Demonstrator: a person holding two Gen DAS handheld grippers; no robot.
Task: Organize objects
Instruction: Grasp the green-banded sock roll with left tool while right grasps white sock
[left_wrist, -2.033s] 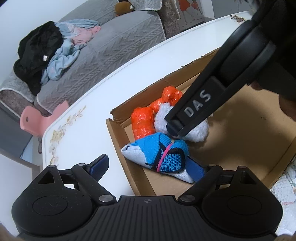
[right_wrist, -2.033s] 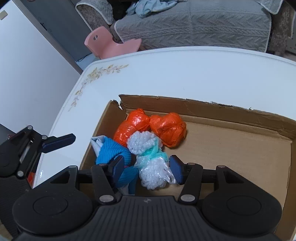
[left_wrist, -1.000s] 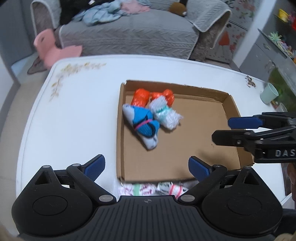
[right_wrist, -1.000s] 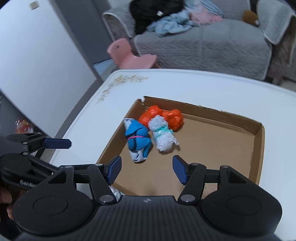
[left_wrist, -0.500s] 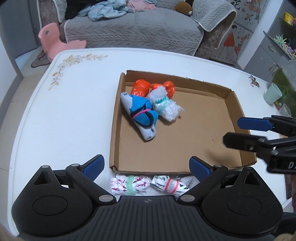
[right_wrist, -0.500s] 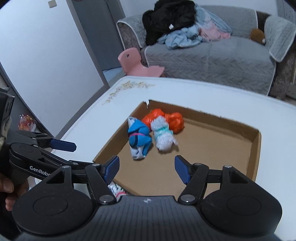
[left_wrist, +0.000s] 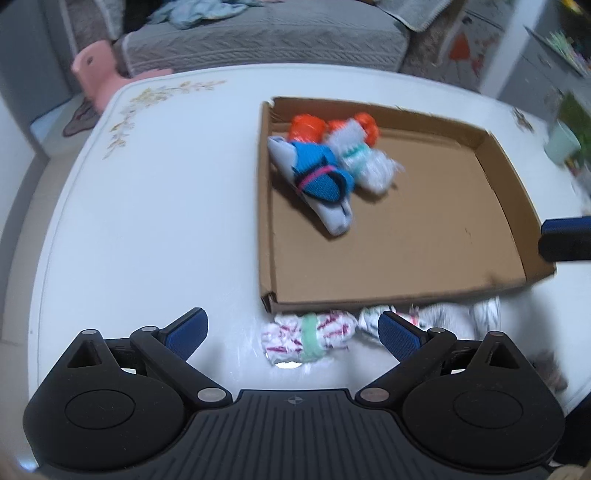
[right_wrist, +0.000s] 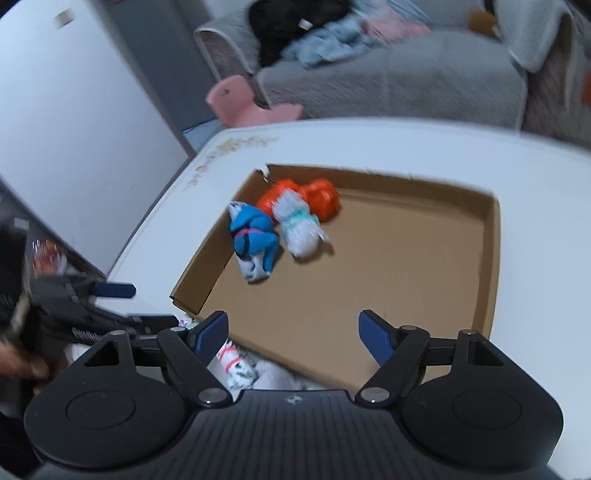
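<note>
A white worktop (left_wrist: 155, 206) with a floral corner pattern carries a shallow cardboard box (left_wrist: 513, 192), with rolled sock bundles, one green-banded (left_wrist: 310, 338) and one pink-banded (right_wrist: 231, 360), lying just beside the box's near wall, and a green cup (left_wrist: 561, 146) at the far edge.

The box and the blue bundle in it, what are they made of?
The box looks like plain brown cardboard, matte, with a torn, ragged edge at one corner. The blue bundle seems to be soft knitted fabric, probably rolled socks: a mesh-like weave shows, and a thin pink band, perhaps elastic, is wrapped around it. The picture is blurred, so the fabric type is a guess.
</note>
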